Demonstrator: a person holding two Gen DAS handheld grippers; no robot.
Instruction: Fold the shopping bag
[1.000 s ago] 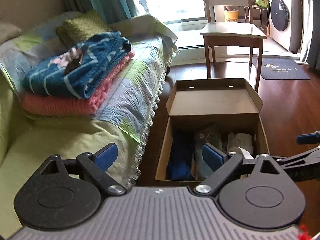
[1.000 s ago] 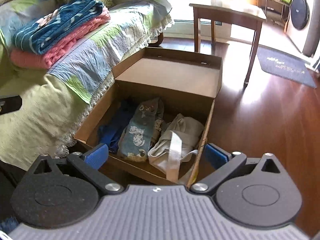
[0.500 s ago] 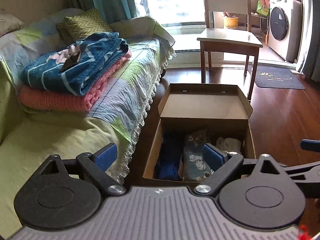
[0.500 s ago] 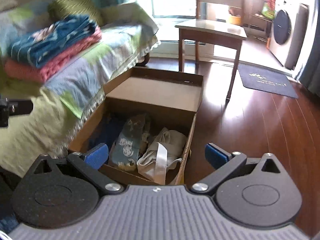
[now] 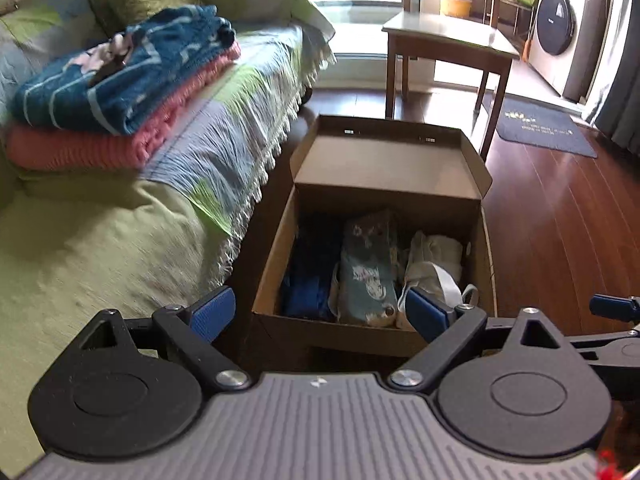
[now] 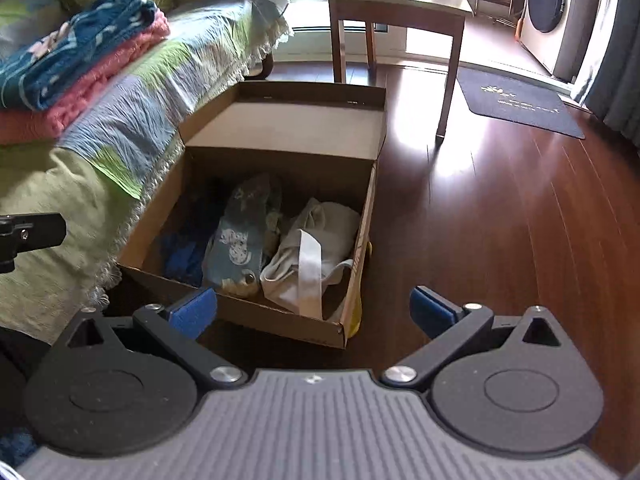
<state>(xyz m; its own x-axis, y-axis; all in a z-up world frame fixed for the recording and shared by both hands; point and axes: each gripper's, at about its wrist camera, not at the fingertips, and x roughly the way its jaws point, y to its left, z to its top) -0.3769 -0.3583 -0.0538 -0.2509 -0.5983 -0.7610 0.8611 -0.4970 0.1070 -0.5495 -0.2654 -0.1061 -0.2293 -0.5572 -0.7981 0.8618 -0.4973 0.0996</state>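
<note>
Both the left claw [image 5: 316, 314] and right claw [image 6: 314, 308] hang spread and empty above the cardboard box [image 6: 256, 316], where the cream cloth shopping bag [image 6: 320, 248] lies bunched, likely light and limp, best pinched by its white strap [image 6: 310, 272].

Dark blue cloth [image 5: 310, 280] in shadowed cardboard box [image 5: 272, 264] (kind unclear), left blankets [image 5: 116, 80] motion-blurred.

The cardboard box [image 6: 256, 304] looks matt brown, its walls plain paperboard. Inside it the cream shopping bag [image 6: 316, 248] is soft crumpled cloth with a smooth, faintly shiny strap. Beside that lie a printed blue-grey fabric bag [image 6: 240, 236] and a dark blue cloth [image 6: 180, 256]. The floor [image 6: 500, 220] is glossy reddish wood that throws back window light. The bedspread [image 5: 224, 148] is crinkled woven cloth with a fringe, and the pink blanket [image 5: 100, 144] on it looks coarse and knitted.
</note>
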